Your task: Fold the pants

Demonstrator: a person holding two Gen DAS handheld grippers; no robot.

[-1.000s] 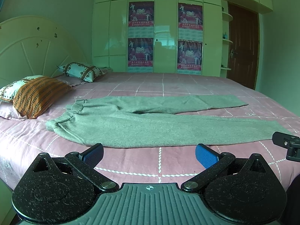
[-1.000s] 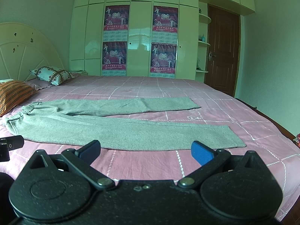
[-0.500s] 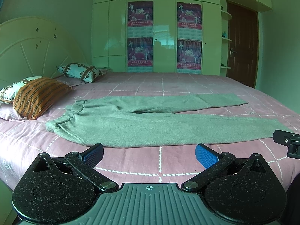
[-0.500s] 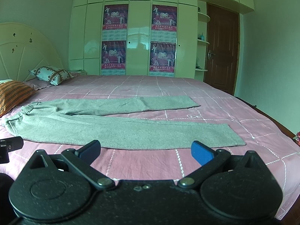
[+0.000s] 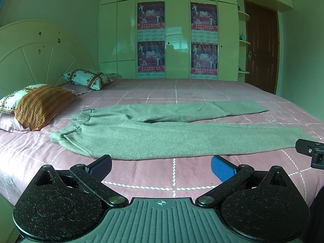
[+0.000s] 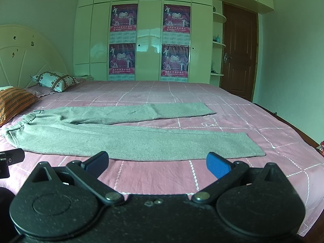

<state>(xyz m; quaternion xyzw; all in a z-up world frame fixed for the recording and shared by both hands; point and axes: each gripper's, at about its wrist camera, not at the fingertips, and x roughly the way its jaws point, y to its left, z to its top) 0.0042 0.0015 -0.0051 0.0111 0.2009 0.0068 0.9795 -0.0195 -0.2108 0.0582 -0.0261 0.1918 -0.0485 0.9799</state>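
Left wrist view: the left gripper [image 5: 161, 165] hangs spread wide and empty over the near edge of the bed [image 5: 182, 89]. The grey pants [image 5: 162, 135] lie flat and unfolded just beyond, waistband toward the headboard end near the orange pillow [image 5: 43, 106], legs splayed apart toward the foot.

Right wrist view: the right gripper [image 6: 157, 162] is likewise wide open, holding nothing, short of the near leg's hem [image 6: 253, 147]. Folding seems not yet begun; the next move likely calls for pinching the near leg's edge at waist and hem, then laying it over the far leg.
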